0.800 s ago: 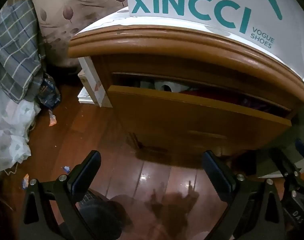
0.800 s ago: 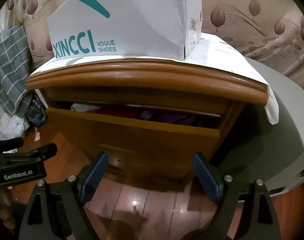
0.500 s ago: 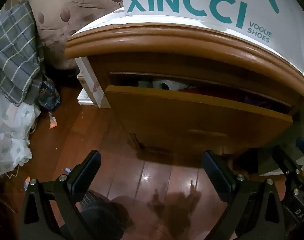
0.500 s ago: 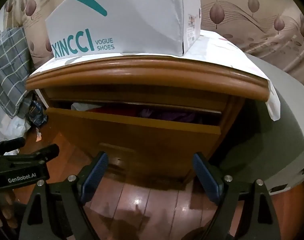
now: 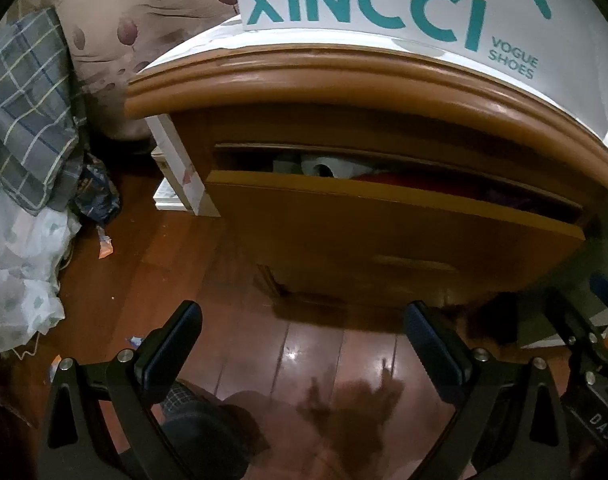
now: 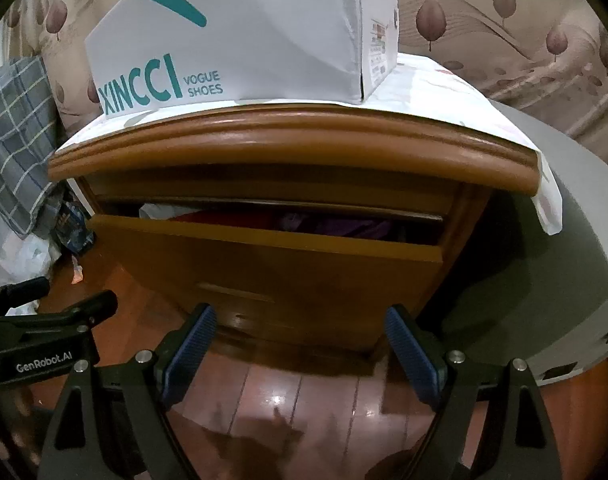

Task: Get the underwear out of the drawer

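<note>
A glossy wooden floor [image 5: 304, 360] is lying in front of a wooden nightstand [image 6: 295, 148] that is carrying a white shoe box [image 6: 243, 40]. Its drawer [image 6: 271, 264] is standing partly pulled out, with red and purple underwear [image 6: 344, 226] showing inside. The left gripper [image 5: 304, 344] and right gripper [image 6: 299, 344] are hovering before it, fingers spread wide and gripping nothing.

One shoe box [image 6: 239, 44], one nightstand [image 6: 287, 148], one open drawer [image 6: 263, 264], two hand-held grippers [image 6: 299, 344], both wide open.
</note>
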{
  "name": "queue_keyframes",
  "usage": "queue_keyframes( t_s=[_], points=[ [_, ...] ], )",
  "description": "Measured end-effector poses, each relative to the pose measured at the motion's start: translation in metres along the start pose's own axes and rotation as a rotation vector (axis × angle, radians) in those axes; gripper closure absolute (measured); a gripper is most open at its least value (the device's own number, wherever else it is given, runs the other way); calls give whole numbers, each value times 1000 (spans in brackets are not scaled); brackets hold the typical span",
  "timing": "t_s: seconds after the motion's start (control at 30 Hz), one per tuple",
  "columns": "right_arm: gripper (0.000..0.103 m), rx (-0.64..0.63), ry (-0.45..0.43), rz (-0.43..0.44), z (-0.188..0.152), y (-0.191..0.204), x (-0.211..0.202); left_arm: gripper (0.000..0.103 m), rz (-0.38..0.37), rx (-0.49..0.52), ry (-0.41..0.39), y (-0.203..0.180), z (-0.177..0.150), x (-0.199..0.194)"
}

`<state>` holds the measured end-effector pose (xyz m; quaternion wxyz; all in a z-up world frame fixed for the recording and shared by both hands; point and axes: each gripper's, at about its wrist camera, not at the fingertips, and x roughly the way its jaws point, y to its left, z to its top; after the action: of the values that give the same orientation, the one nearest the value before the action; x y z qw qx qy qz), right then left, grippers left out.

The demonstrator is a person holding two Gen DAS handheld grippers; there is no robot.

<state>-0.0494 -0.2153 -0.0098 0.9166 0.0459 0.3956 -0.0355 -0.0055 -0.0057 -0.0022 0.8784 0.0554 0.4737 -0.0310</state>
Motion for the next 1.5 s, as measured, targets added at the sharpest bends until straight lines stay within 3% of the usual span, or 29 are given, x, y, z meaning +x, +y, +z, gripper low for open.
queue_keyframes(
  t_s=[1.5],
  points=[
    [14,16,26,-44,2,-10,3,3,6,-15,23,3,0,2]
  ],
)
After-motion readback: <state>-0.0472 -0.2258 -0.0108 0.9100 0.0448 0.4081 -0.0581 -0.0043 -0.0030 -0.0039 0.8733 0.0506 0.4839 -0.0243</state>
